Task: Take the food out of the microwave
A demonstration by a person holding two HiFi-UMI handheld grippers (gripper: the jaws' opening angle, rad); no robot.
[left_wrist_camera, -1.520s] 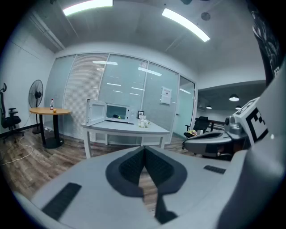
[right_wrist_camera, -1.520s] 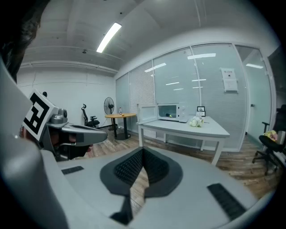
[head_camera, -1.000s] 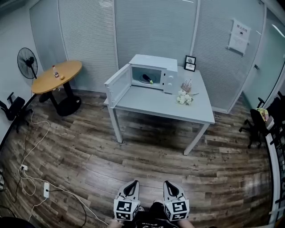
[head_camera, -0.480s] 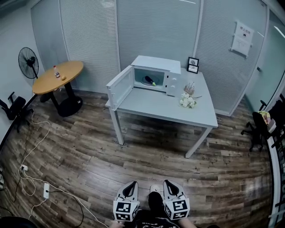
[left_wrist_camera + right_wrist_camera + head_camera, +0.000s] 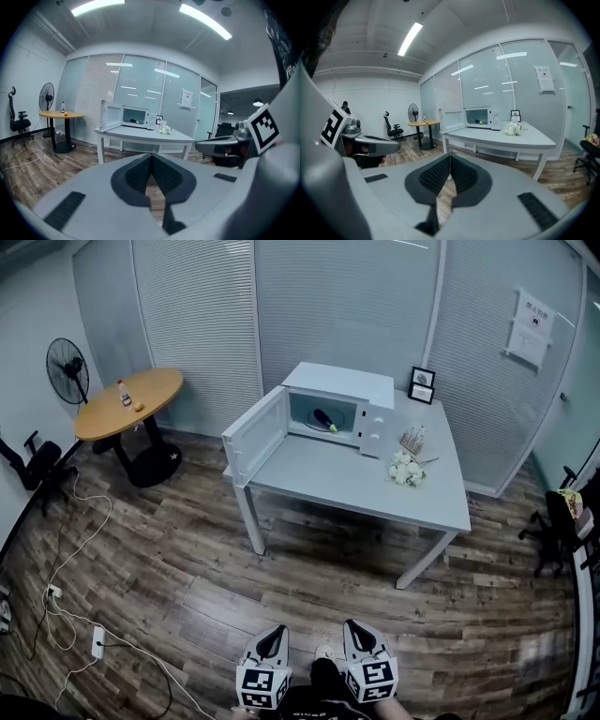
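A white microwave (image 5: 343, 409) stands on a grey table (image 5: 347, 486) across the room, its door (image 5: 256, 435) swung open to the left. Inside lies a dark food item with a yellow-green tip (image 5: 325, 420), also seen small in the left gripper view (image 5: 133, 121) and the right gripper view (image 5: 478, 122). My left gripper (image 5: 273, 637) and right gripper (image 5: 356, 630) are side by side at the bottom of the head view, far from the table. Both are shut with nothing between the pads.
A bunch of white flowers (image 5: 408, 470) and a small picture frame (image 5: 422, 384) sit on the table right of the microwave. A round wooden table (image 5: 128, 403) with a bottle, a fan (image 5: 64, 370), office chairs and floor cables (image 5: 66, 568) lie to the left.
The table and microwave have shifted right and slightly down in the head view and look a little nearer. Both grippers stay shut at the bottom edge.
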